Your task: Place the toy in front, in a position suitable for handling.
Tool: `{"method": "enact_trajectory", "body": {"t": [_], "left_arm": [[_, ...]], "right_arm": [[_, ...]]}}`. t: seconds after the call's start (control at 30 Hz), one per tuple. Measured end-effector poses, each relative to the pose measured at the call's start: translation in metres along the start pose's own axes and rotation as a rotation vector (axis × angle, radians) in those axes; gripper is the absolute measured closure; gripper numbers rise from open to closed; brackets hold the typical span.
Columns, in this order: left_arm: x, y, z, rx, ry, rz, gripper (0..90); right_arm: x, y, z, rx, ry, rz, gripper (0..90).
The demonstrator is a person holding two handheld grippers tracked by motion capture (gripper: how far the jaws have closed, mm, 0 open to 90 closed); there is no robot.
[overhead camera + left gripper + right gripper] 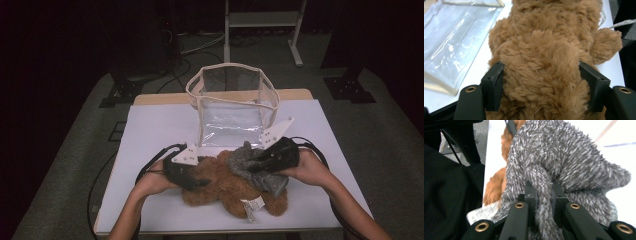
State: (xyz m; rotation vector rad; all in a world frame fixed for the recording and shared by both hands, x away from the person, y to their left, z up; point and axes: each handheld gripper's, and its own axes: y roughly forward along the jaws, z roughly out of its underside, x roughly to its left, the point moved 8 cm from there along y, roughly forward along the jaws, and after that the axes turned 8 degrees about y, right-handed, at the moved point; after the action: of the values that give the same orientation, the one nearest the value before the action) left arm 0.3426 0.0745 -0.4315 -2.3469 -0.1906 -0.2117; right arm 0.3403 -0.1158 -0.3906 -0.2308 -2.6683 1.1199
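Your left tongs (541, 85) are spread wide around the body of the brown plush bear (544, 65), a jaw pressed into the fur on each side, so the bear is held across its thickest part. Your right tongs (545, 195) are closed almost fully, pinching a narrow fold of the grey fuzzy garment (564, 162) between the jaws. From above, the bear (220, 187) lies on the worktop (150, 130) directly between your two tongs, the garment (250, 162) draped over its end nearest the right tongs (252, 167), and the left tongs (202, 183) at its other side.

The step in hand looks like working the grey garment along the bear while the other hand anchors it. To do it well, keep the left grip steady and low so the bear cannot roll, and pull with the right tongs along the bear's length rather than upward; a pinch that thin could slip off the pile, so take a deeper bite of fabric if it starts to slide. Watch the white tag (252, 205) at the bear's near edge so it does not get caught.

The clear pouch (232, 107) stands open just beyond both tongs, mouth up.

Count: one brown bear, one grey garment, one clear pouch, two tongs.
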Motion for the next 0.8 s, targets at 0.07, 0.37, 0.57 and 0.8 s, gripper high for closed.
{"method": "enact_trajectory", "body": {"t": [0.07,0.37,0.57,0.8], "left_arm": [[0.002,0.004,-0.002,-0.005,0.004,0.003,31.9],[0.002,-0.001,-0.013,-0.022,0.018,-0.004,25.1],[-0.004,-0.021,-0.005,-0.011,-0.021,-0.040,16.0],[-0.003,-0.015,0.011,-0.009,-0.042,-0.018,29.8]], "right_arm": [[-0.002,0.006,-0.007,0.016,-0.013,0.002,78.7],[-0.013,0.003,0.014,0.000,0.039,0.000,78.9],[-0.012,-0.004,0.026,-0.015,0.052,0.000,78.9],[-0.012,-0.009,0.006,-0.031,0.028,-0.003,78.6]]}}
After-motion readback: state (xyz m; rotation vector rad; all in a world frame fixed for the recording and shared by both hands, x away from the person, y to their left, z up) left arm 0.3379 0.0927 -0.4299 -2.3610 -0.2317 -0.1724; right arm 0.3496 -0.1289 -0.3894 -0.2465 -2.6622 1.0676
